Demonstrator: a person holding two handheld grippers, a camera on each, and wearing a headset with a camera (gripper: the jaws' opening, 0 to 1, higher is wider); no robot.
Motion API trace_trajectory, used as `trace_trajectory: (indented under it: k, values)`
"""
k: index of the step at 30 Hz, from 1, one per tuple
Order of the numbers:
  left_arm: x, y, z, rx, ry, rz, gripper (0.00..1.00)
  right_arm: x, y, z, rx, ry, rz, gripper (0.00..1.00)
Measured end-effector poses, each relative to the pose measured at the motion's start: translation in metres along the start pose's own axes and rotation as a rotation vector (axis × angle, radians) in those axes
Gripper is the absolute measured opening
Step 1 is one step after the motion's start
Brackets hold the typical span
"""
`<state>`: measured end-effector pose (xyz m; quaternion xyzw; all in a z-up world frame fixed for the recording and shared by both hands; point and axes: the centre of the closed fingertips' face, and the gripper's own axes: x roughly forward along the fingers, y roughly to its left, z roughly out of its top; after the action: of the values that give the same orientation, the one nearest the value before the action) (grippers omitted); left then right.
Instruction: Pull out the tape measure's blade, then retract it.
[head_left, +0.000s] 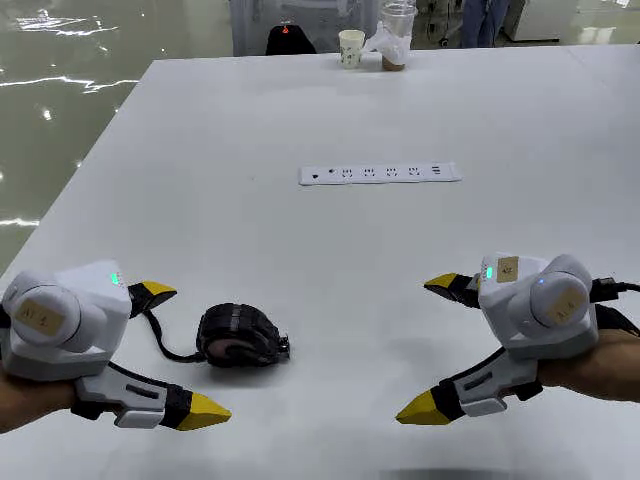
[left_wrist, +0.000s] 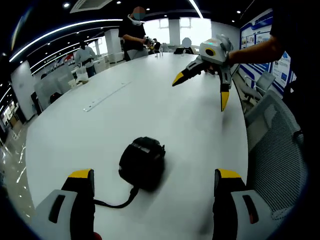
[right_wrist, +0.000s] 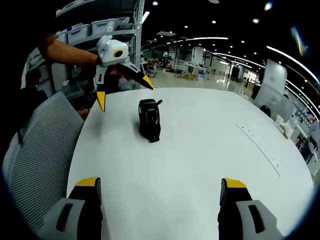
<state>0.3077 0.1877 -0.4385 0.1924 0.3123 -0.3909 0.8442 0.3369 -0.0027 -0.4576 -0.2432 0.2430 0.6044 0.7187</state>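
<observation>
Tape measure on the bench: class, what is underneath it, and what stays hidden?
The tape measure lies directly on the white table, its black strap trailing beside it. Its underside is hidden by its own case.

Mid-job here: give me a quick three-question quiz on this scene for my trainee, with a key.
1. Fill in: the yellow-tipped jaws of the left gripper and the right gripper both stand ____, holding nothing.
2. True or false: the black, rounded tape measure on the white table has its blade pulled out.
3. Which is closer to the tape measure? A: the left gripper; B: the right gripper; C: both equally far.
Key: 1 open; 2 false; 3 A.
</observation>
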Motion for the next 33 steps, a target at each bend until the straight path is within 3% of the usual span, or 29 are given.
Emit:
trace_trajectory:
  k: [5, 20, 28, 33]
  values:
    - [0.004, 0.006, -0.002, 0.035, 0.033, -0.02, 0.96, 0.008, -0.005, 0.001, -0.031, 0.021, 0.03, 0.99]
    - [0.011, 0.022, -0.013, 0.123, 0.115, -0.066, 0.85, 0.03, -0.012, 0.02, -0.131, 0.002, 0.098, 0.9]
    - [0.014, 0.023, -0.016, 0.164, 0.132, -0.11, 0.68, 0.046, -0.012, 0.029, -0.163, -0.005, 0.125, 0.82]
    - [0.019, 0.025, -0.017, 0.19, 0.142, -0.125, 0.62, 0.057, -0.01, 0.033, -0.197, 0.0, 0.137, 0.75]
